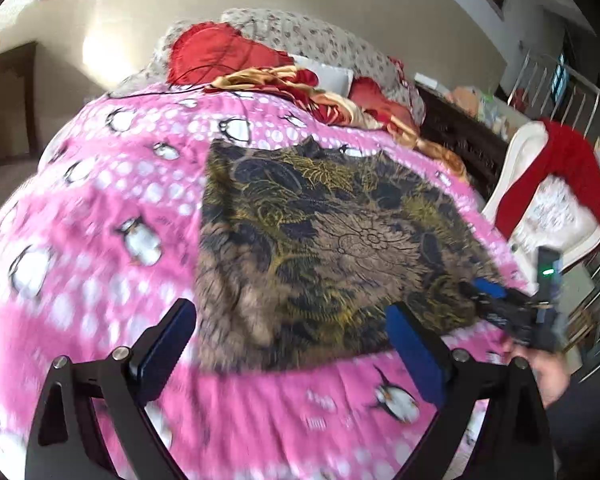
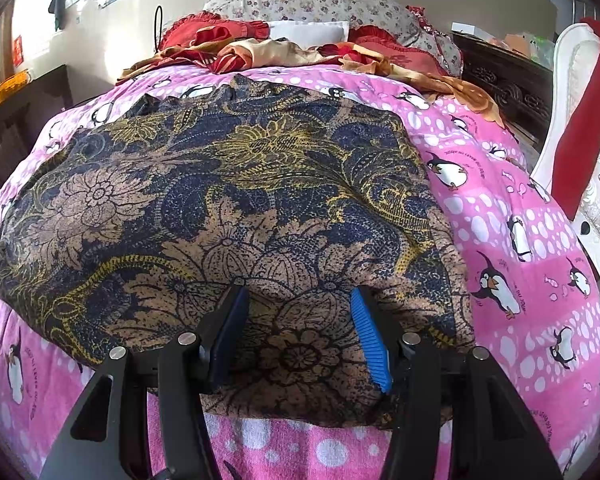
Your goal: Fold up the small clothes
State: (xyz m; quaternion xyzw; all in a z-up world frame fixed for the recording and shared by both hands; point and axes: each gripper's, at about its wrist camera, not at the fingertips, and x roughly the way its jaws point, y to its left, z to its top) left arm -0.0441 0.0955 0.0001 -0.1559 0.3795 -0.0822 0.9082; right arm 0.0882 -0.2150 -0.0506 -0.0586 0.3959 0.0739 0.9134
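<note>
With the floral garment spread flat on the pink penguin blanket, both the left gripper and right gripper hover released over its near edge, so the fold seems just starting and next calls for pinching that hem.

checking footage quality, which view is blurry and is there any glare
Left wrist view: motion-smeared, worst on the pink penguin blanket near the open left gripper; glare blows out the wall. Right wrist view: sharp on the floral garment under the open right gripper; fisheye bulges the bed, and there's a sunlit patch upper left.
</note>
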